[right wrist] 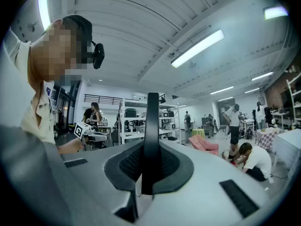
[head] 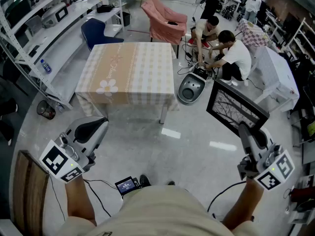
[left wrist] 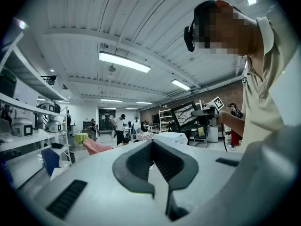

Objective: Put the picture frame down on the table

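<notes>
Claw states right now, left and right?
Left claw: closed, nothing in it.
Right claw: closed on the picture frame.

A glossy pale-grey floor (head: 197,146) mirrors the long fluorescent ceiling tubes (left wrist: 124,61). White metal shelving (head: 44,28) lines one side of the room — a pink draped armchair (head: 165,23) stands farther off.

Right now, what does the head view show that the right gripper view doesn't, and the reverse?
Only the head view: the table with its beige checked cloth, and the picture frame seen face-on. Only the right gripper view: a close look at the right gripper shut on the frame's thin edge, plus the ceiling lights. Both: the frame, the pink chair and the crouching people.
</notes>
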`<state>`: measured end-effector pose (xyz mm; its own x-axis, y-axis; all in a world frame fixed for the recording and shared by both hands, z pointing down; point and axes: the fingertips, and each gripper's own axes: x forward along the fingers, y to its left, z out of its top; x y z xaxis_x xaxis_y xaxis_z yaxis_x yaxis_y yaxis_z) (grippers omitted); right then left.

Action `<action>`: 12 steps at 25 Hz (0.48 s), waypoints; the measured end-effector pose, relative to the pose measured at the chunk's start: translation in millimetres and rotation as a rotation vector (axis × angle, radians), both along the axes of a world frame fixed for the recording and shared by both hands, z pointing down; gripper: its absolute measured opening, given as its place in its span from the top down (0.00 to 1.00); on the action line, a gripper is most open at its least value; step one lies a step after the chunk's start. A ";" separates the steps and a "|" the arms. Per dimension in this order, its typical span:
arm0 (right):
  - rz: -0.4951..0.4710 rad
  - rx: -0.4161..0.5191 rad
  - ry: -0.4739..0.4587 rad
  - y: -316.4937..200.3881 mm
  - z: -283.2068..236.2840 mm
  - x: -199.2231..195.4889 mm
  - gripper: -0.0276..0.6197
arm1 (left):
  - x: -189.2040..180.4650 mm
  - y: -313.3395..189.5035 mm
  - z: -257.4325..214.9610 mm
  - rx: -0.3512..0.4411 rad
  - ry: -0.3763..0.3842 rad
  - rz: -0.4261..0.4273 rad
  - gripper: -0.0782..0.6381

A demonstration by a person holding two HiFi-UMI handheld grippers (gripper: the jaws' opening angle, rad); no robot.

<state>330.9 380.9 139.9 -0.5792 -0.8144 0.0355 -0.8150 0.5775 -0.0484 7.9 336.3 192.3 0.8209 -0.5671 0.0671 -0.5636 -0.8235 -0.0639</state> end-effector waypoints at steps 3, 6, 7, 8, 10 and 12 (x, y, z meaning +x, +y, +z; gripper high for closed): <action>-0.006 -0.009 -0.019 7.7 -0.2 4.8 0.92 | -0.7 9.5 -4.4 -0.012 0.019 -0.020 0.88; -0.021 -0.010 -0.023 10.7 -2.7 11.7 0.92 | 5.9 14.3 -8.7 -0.024 0.054 -0.025 0.88; -0.026 -0.010 -0.024 11.4 -2.8 14.0 0.92 | 9.8 14.3 -9.0 -0.027 0.059 -0.024 0.88; -0.031 -0.012 -0.026 12.9 -1.9 16.0 0.92 | 14.3 14.9 -8.6 -0.029 0.058 -0.021 0.88; -0.038 -0.016 -0.033 17.5 1.0 20.2 0.92 | 24.6 19.5 -8.0 -0.029 0.048 -0.013 0.88; -0.045 -0.016 -0.039 21.7 1.7 24.7 0.92 | 34.6 25.0 -8.9 -0.026 0.039 -0.005 0.88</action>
